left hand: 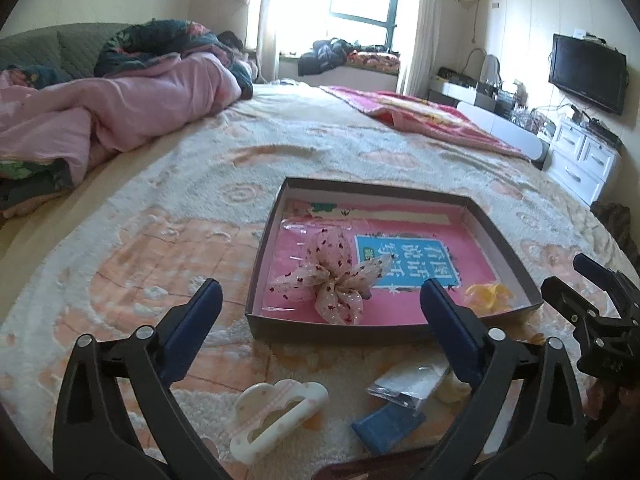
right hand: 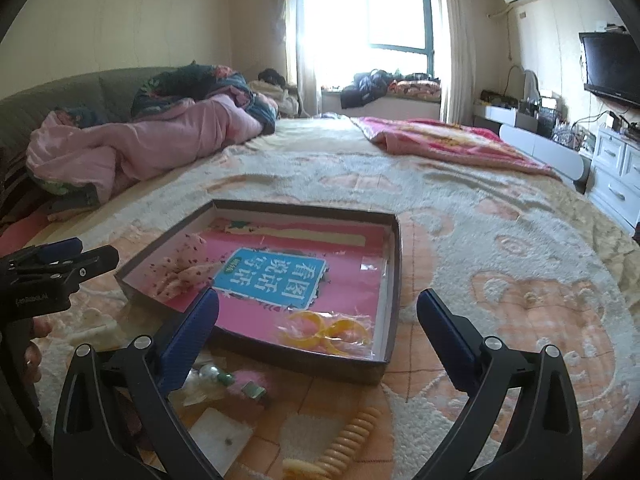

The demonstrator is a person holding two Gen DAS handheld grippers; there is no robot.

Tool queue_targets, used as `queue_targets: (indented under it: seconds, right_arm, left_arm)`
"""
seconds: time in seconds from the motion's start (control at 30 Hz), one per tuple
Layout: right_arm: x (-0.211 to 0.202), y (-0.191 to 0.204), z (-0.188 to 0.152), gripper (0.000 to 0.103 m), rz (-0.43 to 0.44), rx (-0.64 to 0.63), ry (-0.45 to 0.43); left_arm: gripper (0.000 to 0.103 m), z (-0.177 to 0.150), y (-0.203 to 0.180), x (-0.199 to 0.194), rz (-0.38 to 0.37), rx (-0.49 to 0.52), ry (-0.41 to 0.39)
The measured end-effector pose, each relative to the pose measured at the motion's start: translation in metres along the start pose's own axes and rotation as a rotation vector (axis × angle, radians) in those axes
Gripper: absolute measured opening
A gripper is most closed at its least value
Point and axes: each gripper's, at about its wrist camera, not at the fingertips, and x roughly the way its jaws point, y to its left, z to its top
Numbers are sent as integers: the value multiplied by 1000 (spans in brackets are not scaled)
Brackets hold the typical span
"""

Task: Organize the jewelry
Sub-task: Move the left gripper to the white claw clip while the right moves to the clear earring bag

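A shallow dark tray point(left hand: 496, 236) lined with a pink book lies on the bed. In it are a bagged pink dotted bow point(left hand: 332, 276) and bagged yellow bangles point(right hand: 332, 330). My left gripper point(left hand: 320, 288) hovers open at the tray's near edge with nothing between its blue pads. My right gripper point(right hand: 318, 296) is open too, over the tray's near right part, above the bangles and not touching them. In front of the tray lie a white cloud-shaped clip point(left hand: 276, 412), a small blue piece point(left hand: 388, 426), a bag of beads point(right hand: 216, 376), a white card point(right hand: 222, 434) and a cream spiral tie point(right hand: 352, 440).
The bed cover point(right hand: 500, 240) is fluffy, cream and peach. A pink quilt point(left hand: 120, 108) is heaped at the far left. A red blanket point(left hand: 424, 116) lies at the far right. White drawers point(left hand: 580, 160) and a TV point(left hand: 588, 72) stand beyond the bed's right edge.
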Motion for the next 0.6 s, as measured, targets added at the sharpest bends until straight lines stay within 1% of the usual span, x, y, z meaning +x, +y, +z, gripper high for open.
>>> queue_targets:
  seconds: [0.23, 0.37, 0.6]
  right_arm:
    - [-26, 3, 1, 96, 12, -11, -51]
    - [-35, 9, -1, 96, 23, -26, -63]
    - [-47, 20, -11, 96, 47, -53, -62]
  left_arm:
    - [91, -5, 3, -26, 9, -23, -44]
    - [91, -9, 6, -37, 5, -42, -54]
    - [91, -17, 12, -53, 32, -40, -76]
